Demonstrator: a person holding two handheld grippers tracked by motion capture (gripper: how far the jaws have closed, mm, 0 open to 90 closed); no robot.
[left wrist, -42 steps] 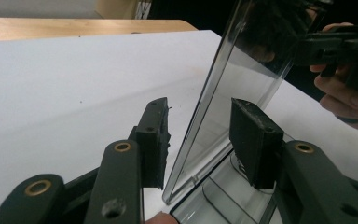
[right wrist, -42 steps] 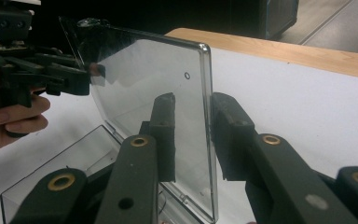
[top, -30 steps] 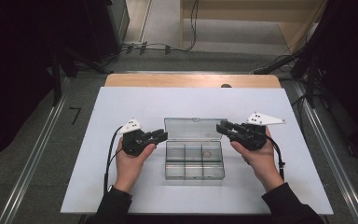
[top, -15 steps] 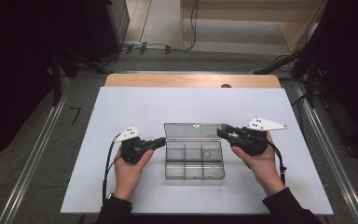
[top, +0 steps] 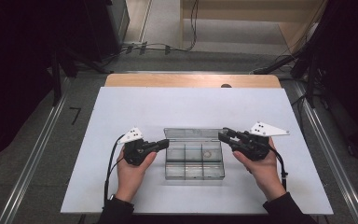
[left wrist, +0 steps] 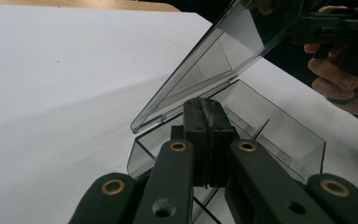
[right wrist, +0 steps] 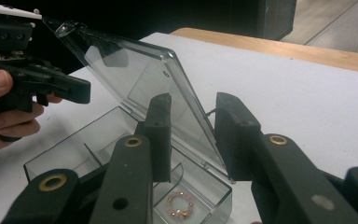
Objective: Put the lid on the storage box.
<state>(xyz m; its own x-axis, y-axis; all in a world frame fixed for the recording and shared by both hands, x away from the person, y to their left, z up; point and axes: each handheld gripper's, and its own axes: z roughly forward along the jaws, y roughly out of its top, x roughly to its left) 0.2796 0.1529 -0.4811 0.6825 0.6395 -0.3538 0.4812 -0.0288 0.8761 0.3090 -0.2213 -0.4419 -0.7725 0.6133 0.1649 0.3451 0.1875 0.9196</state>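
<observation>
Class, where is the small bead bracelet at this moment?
The bead bracelet lies inside the clear box, in a compartment on the side by the right gripper; in the right gripper view it shows below that gripper's jaws.

White table top [top: 144, 107] on wood, grey floor [top: 37, 154] with cables [top: 168, 46], dark surroundings.

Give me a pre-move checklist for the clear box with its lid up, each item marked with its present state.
1. Lid raised off the box: ok, it stands tilted open.
2. Left gripper shut: ok, jaws together at the box's near wall; whether they pinch it, cannot tell.
3. Right gripper gripping the lid: not ok, its jaws straddle the lid edge with gaps showing.
4. Bead ring inside a compartment: ok.
5. Box flat on the white table: ok.
6. Other compartments empty: cannot tell.
</observation>
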